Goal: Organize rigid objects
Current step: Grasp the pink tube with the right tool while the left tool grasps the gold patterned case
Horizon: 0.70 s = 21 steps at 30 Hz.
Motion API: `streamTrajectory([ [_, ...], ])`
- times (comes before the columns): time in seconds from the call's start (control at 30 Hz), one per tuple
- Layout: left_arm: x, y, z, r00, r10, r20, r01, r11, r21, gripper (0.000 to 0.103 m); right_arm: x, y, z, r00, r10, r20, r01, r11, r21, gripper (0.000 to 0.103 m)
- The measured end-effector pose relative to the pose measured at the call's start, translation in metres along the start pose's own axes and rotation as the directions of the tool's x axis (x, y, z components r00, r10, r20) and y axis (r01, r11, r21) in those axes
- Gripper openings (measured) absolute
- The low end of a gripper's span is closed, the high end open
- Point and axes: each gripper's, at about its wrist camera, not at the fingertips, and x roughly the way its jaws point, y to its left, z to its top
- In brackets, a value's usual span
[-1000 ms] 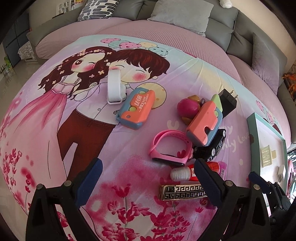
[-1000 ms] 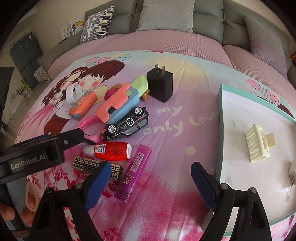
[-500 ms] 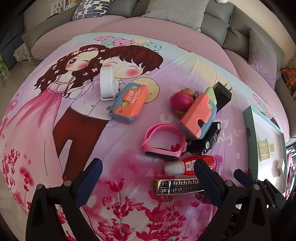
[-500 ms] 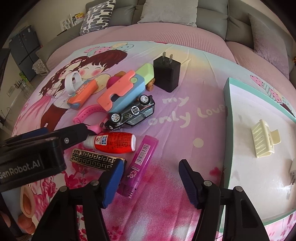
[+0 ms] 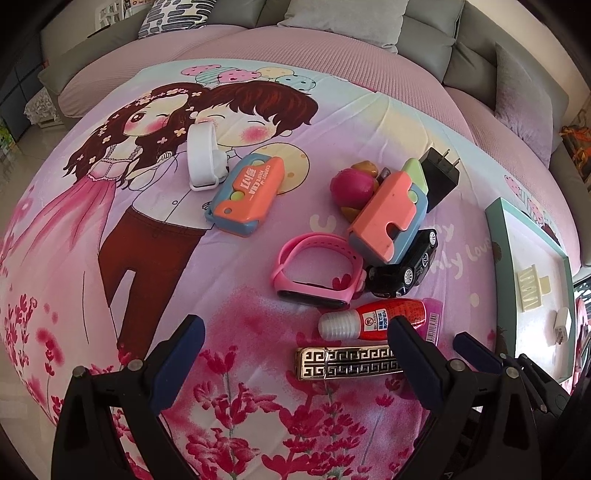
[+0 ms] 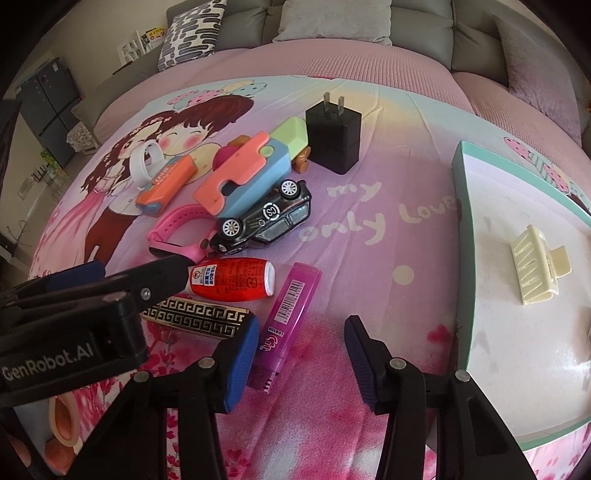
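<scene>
Small objects lie on a cartoon-print cloth: a pink watch band, a black toy car, a red bottle, a gold-patterned bar, a purple tube, an orange-blue toy, a black charger. My left gripper is open, its jaws wide, over the gold bar. My right gripper is open but narrower, its jaws on either side of the purple tube's near end.
A teal-rimmed white tray at the right holds a cream hair clip. A white band and an orange case lie farther left. Sofa cushions stand behind.
The right gripper's jaws have narrowed and moved closer to the purple tube. The left gripper has shifted slightly forward and right; its jaws stay wide.
</scene>
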Motion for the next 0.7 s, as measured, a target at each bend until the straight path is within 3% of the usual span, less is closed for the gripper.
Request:
streamTrajectory([
  [0.3, 0.000, -0.003, -0.002, 1.000, -0.006, -0.011, 0.007, 1.000, 0.012, 0.099, -0.004, -0.012, -0.001, 0.999, -0.049, -0.006, 0.049, 0.999, 0.013, 0.044],
  [0.47, 0.008, -0.007, -0.006, 0.995, -0.076, -0.058, 0.075, 0.997, -0.013, 0.099, -0.004, -0.023, -0.001, 0.999, -0.039, -0.012, 0.039, 0.998, 0.040, 0.034],
  [0.7, 0.017, -0.012, -0.012, 0.991, -0.084, -0.100, 0.084, 0.996, -0.004, 0.099, -0.007, -0.030, -0.003, 1.000, -0.023, -0.018, 0.025, 0.998, 0.060, 0.027],
])
